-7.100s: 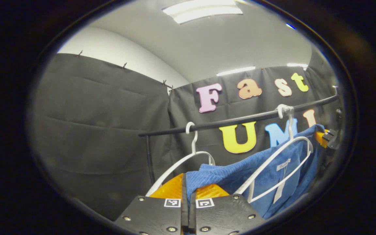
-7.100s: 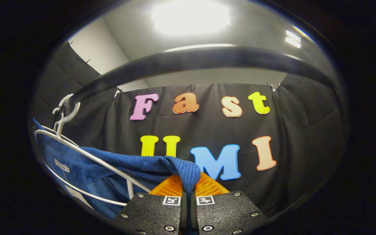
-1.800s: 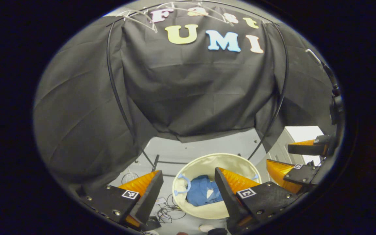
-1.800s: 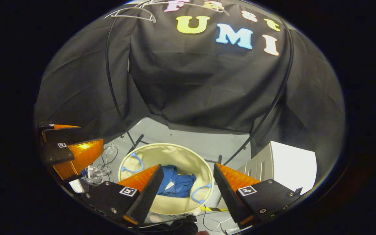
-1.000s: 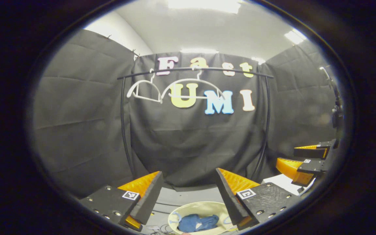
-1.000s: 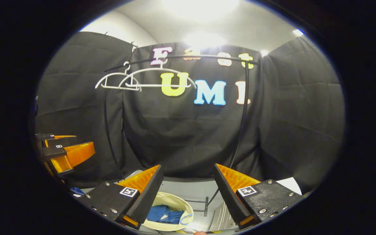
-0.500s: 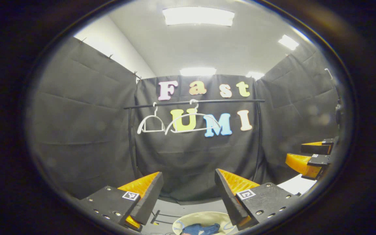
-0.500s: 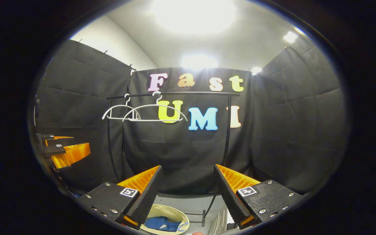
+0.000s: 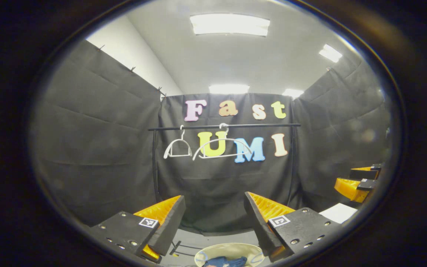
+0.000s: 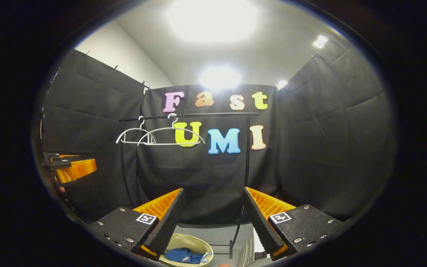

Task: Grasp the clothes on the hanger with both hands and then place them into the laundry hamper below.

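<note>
Blue clothes [image 10: 184, 255] lie inside the laundry hamper [image 10: 198, 243], which has slid lower in both views since a moment ago. Above it, left gripper [image 9: 213, 218] and right gripper [image 10: 212, 215] stay spread wide, empty.

Left gripper [image 9: 213, 218] and right gripper [image 10: 211, 217]: black textured finger plates with silver screws, each plate bearing a small square black-and-white marker, ribbed inner faces.
</note>
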